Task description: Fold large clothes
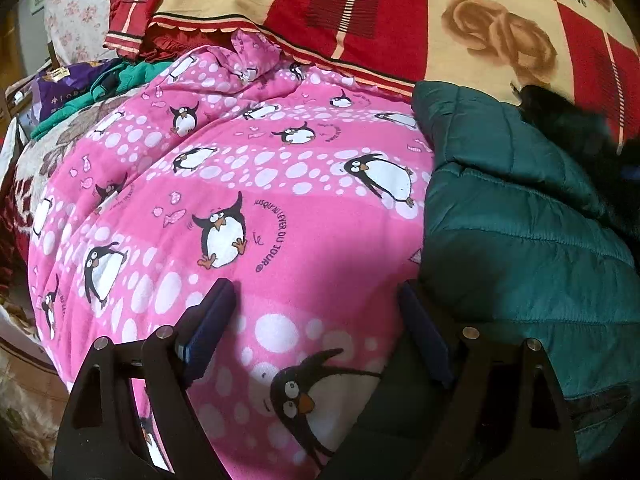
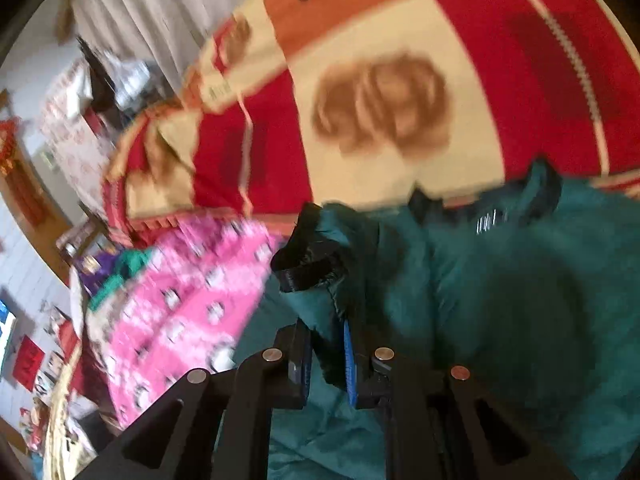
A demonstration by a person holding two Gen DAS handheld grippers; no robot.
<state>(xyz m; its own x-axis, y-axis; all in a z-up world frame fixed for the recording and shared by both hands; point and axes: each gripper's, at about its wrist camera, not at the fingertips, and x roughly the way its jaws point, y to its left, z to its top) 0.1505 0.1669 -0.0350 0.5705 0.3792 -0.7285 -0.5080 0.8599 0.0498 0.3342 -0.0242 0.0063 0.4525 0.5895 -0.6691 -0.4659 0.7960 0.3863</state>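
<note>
A teal quilted jacket (image 1: 516, 216) lies on the bed at the right of the left wrist view, with a black furry trim (image 1: 576, 124) at its far end. My left gripper (image 1: 316, 294) hovers open over a pink penguin blanket (image 1: 248, 184), its right finger next to the jacket's edge and nothing between its fingers. In the blurred right wrist view the teal jacket (image 2: 500, 300) fills the lower right. My right gripper (image 2: 326, 332) is shut on the jacket's sleeve, whose black cuff (image 2: 308, 260) sticks out past the blue pads.
A red and cream rose-patterned bedspread (image 1: 400, 12) covers the bed behind the clothes. Crumpled red bedding (image 1: 132, 12), a green garment (image 1: 116, 84) and a purple item (image 1: 64, 88) lie at the far left. The room's floor and furniture (image 2: 36, 320) show at the left.
</note>
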